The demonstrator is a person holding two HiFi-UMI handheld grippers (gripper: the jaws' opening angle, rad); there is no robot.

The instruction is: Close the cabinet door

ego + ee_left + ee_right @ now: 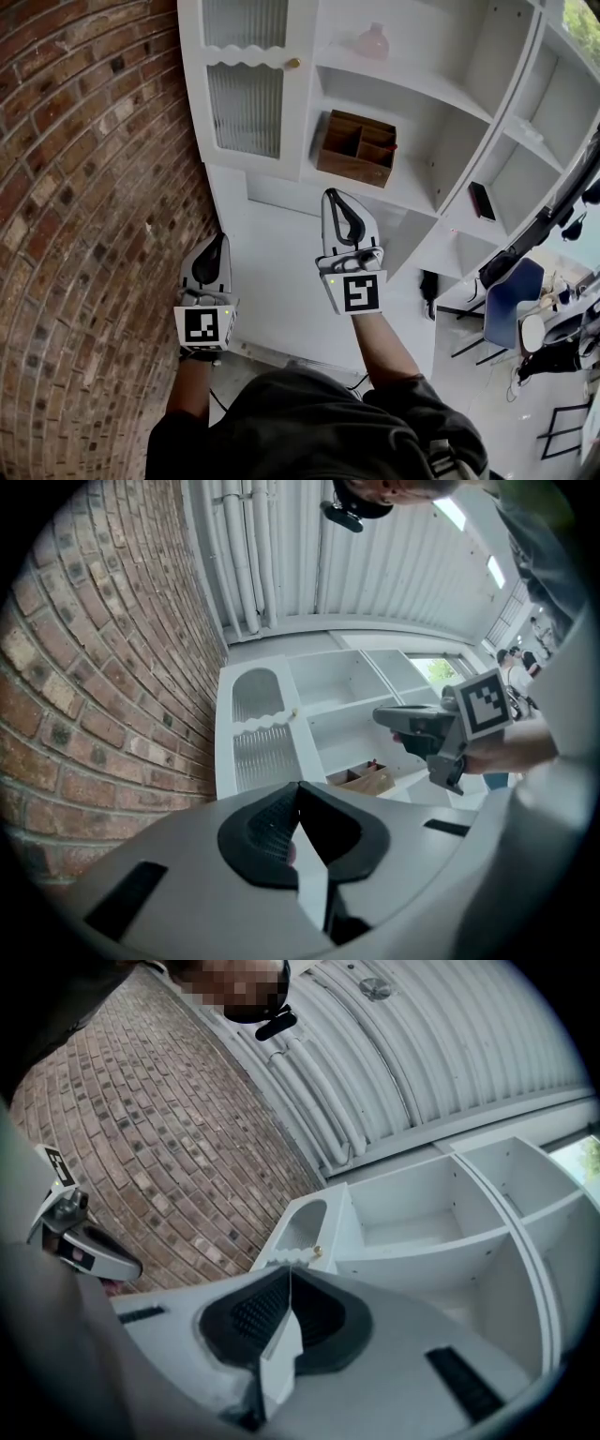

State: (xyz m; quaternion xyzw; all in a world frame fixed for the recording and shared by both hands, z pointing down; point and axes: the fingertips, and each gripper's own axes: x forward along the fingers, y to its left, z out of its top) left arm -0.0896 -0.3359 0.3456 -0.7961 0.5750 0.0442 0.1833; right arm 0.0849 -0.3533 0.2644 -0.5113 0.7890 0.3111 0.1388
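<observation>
Over on the left side of the cabinet (427, 94), the door (242, 103) already looks pretty much shut. Left gripper (216, 246) and right gripper (335, 199) are both closed, empty, well apart from it. Next move's probably just a confirming push near the knob (293, 63).

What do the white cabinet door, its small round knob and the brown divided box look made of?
White cabinet door: matte painted wood or board, probably; ribbed translucent panels suggest glass. Small round knob: gold glint, likely brass. Brown divided box: bare brown wood, apparently.
</observation>
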